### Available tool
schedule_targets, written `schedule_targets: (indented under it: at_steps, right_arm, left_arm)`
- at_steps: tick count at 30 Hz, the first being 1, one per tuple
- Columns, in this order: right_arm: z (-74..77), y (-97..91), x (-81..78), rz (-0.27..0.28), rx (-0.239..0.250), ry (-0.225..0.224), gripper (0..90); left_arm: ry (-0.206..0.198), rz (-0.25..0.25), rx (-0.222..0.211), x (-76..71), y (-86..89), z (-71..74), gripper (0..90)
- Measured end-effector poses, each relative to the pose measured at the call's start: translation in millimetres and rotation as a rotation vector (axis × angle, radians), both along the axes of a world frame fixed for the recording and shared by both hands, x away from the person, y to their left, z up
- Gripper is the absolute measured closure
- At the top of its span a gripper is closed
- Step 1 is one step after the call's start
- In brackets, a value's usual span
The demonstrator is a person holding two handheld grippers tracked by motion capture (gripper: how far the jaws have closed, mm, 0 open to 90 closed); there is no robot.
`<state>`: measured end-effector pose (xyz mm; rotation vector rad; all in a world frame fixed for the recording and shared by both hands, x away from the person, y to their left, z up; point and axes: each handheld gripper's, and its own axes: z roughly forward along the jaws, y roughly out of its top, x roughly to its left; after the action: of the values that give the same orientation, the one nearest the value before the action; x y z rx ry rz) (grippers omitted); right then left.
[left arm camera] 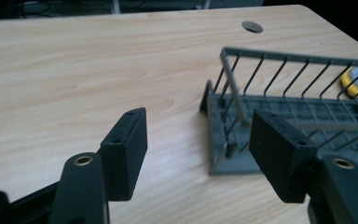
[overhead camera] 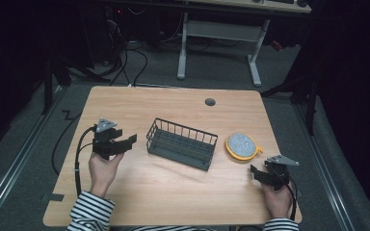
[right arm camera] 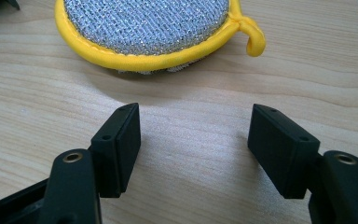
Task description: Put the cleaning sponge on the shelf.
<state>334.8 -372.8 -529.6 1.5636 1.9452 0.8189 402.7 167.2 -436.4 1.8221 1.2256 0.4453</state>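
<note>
Scrubber waiting, both grippers empty

Left gripper point(overhead camera: 125, 142) is hovering just left of the wire basket point(overhead camera: 182, 143), jaws spread wide, nothing between them; it is sitting near the basket's left end, probably to steady or shift it. Right gripper point(overhead camera: 259, 174) is hanging near-right of the scrubber point(overhead camera: 243, 145), jaws apart and aimed at it, likely lining up a pick. Scrubber is lying flat on the table point(overhead camera: 173, 192), just right of the basket, loop pointing right. Count: one basket, one scrubber, two grippers.
</note>
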Motion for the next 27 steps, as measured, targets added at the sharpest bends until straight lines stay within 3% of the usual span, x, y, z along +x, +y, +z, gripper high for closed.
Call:
schedule_targets:
  at_steps: [3,8,12,15,20,27]
  right_arm:
    - [0.0,0.0,0.0,0.0,0.001,0.0,34.8]
    - [0.1,0.0,0.1,0.0,0.003,0.001,35.5]
    - [0.1,0.0,0.2,0.001,0.003,0.001,35.9]
    - [0.3,0.4,-0.6,0.029,0.005,-0.005,42.1]
    - [0.4,0.5,-0.7,0.028,0.007,-0.005,42.3]
    - [0.6,-0.4,-0.1,0.033,0.015,-0.002,41.3]
  left_arm:
    - [0.015,0.035,0.022,-7.9,10.6,-19.6,37.8]
    - [0.038,0.047,0.017,-13.9,15.7,-37.4,37.1]
    - [0.043,0.05,0.039,-19.6,15.7,-53.6,37.0]
    - [0.067,0.055,0.041,-20.2,16.6,-70.7,37.1]
    - [0.082,0.086,0.077,-18.8,18.5,-86.4,37.3]
    - [0.069,0.103,0.135,-16.2,16.0,-95.5,37.2]
